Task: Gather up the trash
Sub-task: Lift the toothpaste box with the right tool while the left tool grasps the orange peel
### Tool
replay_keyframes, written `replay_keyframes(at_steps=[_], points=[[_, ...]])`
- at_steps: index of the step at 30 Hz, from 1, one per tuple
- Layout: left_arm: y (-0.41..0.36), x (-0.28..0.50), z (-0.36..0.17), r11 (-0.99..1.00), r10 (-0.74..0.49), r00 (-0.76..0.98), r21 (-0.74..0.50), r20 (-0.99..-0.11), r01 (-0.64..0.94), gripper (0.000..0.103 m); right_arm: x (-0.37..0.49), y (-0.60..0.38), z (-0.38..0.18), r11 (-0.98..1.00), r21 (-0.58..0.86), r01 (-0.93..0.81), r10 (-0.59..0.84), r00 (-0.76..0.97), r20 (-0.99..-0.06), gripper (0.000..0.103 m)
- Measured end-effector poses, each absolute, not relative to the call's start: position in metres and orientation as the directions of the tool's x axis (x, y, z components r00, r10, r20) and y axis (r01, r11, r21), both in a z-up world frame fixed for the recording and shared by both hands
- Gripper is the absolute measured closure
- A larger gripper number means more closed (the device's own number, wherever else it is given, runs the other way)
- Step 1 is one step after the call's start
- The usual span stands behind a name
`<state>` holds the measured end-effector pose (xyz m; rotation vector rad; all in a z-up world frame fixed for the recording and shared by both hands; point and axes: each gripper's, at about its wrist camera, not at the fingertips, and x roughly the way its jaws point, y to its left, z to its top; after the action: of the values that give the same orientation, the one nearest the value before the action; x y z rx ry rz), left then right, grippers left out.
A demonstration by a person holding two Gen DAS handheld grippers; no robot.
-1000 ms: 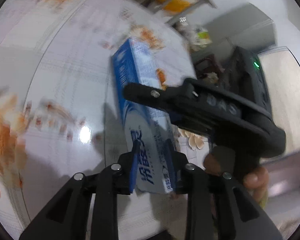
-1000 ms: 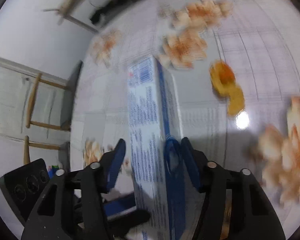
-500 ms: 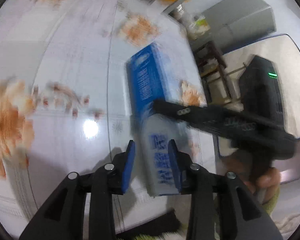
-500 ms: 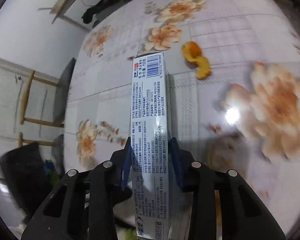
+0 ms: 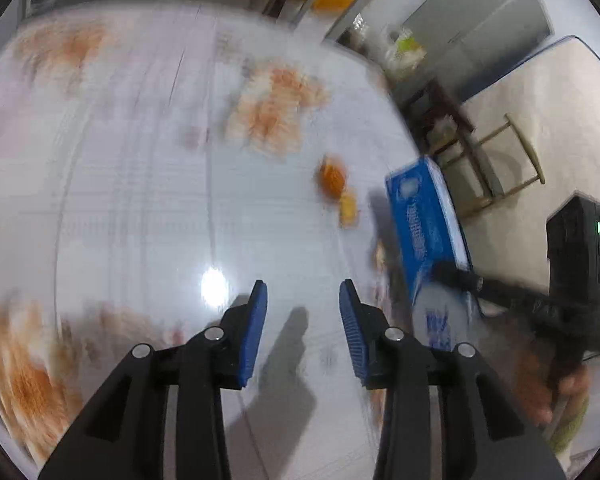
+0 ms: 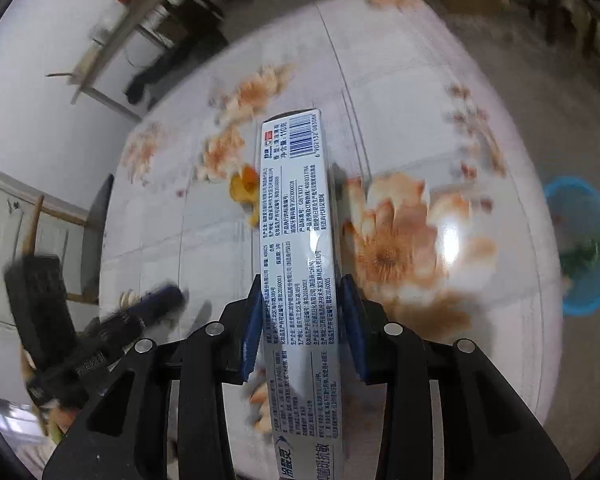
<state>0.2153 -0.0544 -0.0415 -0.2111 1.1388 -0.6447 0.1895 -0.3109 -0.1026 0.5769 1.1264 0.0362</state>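
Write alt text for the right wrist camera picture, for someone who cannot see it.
The right gripper clamps a long blue-and-white toothpaste box between its blue pads, holding it above a table covered in an orange flower print. A piece of orange peel lies on the table just left of the box, and a blue bin stands beyond the table's right edge.

What we cannot make out at this moment

We see the toothpaste box (image 6: 300, 264) run off the bottom edge of the right wrist view, so its near end is lost, and it covers part of the orange peel (image 6: 245, 190) behind it. The blue bin (image 6: 584, 248) at the right is smeared, its contents only a green blur. In the left wrist view the tablecloth (image 5: 140, 184) flowers are streaked, the box's lettering is unreadable, and the person's hand (image 5: 556, 392) is blurred and largely hidden by the other gripper.
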Motion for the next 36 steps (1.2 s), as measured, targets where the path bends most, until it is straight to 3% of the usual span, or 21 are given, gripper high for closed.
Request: replay_keyframes(at_steps=[2,5,8,10,14,19,21,22,26,33,36], points=[[-0.067,0.227,-0.039,0.813,-0.558,0.305,-0.436,-0.771,0.386,0.067,0.19,-0.311,-0.11,0.843,0.47,0.261,0.316,0.467,-0.826,0.067],[-0.083,0.24,-0.042,0.804,-0.561,0.267,-0.441,-0.783,0.399,0.067,0.192,-0.309,-0.115,0.842,0.463,0.278,0.314,0.445,-0.839,0.058],[-0.101,0.259,-0.053,0.83,-0.497,0.197,-0.397,-0.845,0.392,0.067,0.191,-0.307,-0.117,0.89,0.355,0.285,0.239,0.373,-0.897,0.057],[-0.107,0.264,-0.055,0.834,-0.501,0.227,-0.395,-0.835,0.384,0.067,0.187,-0.306,-0.114,0.912,0.295,0.286,0.179,0.37,-0.911,0.057],[-0.109,0.275,-0.059,0.831,-0.533,0.287,-0.428,-0.796,0.356,0.067,0.174,-0.313,-0.117,0.88,0.365,0.303,0.21,0.44,-0.873,0.06],[-0.126,0.281,-0.062,0.826,-0.526,0.257,-0.414,-0.811,0.383,0.067,0.163,-0.317,-0.115,0.865,0.381,0.327,0.211,0.453,-0.866,0.062],[-0.135,0.282,-0.06,0.847,-0.485,0.289,-0.361,-0.825,0.391,0.07,0.162,-0.32,-0.113,0.866,0.369,0.338,0.191,0.458,-0.868,0.063],[-0.137,0.282,-0.061,0.85,-0.478,0.291,-0.352,-0.829,0.392,0.078,0.162,-0.321,-0.113,0.858,0.375,0.35,0.191,0.462,-0.866,0.063],[-0.143,0.282,-0.063,0.842,-0.487,0.282,-0.359,-0.826,0.402,0.098,0.157,-0.325,-0.115,0.815,0.446,0.372,0.243,0.479,-0.843,0.064],[-0.128,0.262,-0.05,0.835,-0.483,0.283,-0.338,-0.829,0.434,0.1,0.15,-0.328,-0.124,0.654,0.681,0.33,0.493,0.497,-0.714,0.064],[-0.106,0.243,-0.041,0.829,-0.483,0.271,-0.335,-0.832,0.448,0.1,0.149,-0.319,-0.126,0.625,0.72,0.301,0.559,0.472,-0.682,0.062]])
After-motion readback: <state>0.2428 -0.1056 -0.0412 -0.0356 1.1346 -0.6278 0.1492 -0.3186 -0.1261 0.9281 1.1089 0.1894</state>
